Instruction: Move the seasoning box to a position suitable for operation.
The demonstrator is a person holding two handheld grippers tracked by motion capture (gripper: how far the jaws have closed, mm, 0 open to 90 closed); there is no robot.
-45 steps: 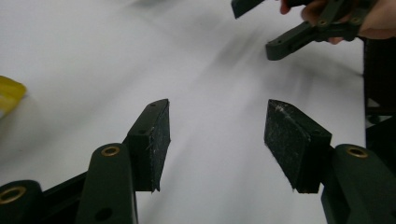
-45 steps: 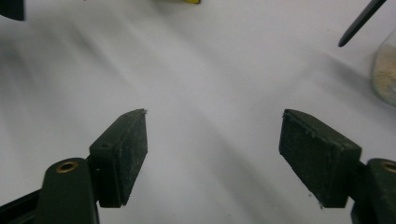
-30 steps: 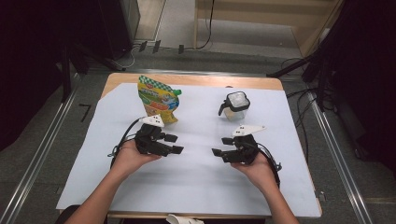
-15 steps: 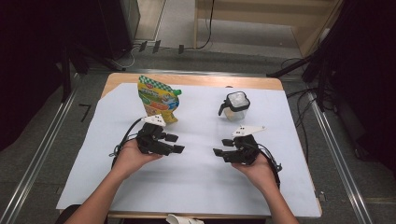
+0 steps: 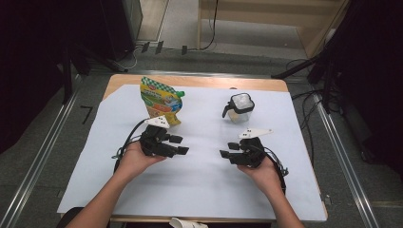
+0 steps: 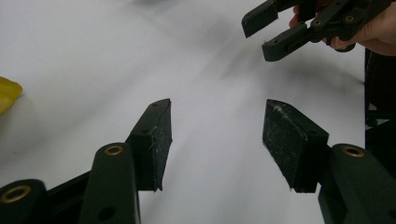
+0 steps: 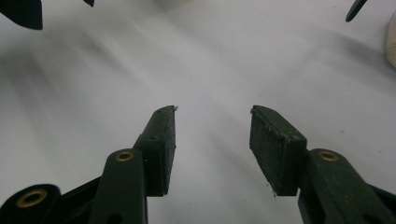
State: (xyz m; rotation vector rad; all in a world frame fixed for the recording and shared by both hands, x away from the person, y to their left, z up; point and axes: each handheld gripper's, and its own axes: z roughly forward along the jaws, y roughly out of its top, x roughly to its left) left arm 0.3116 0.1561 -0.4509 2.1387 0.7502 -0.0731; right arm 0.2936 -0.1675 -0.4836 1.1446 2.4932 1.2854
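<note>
The pouch [image 5: 160,100] stands upright at far left on the white sheet [image 5: 199,190], just beyond the left gripper [image 5: 183,145]; the small jar [image 5: 239,108] stands at far right, beyond the right gripper [image 5: 227,149]. Both grippers have just been closing, yet their jaws remain spread with nothing between them. Judged step: pre-reach. The next move calls for advancing toward pouch or jar. Open room lies between the grippers; the sheet's edges are well apart.
</note>
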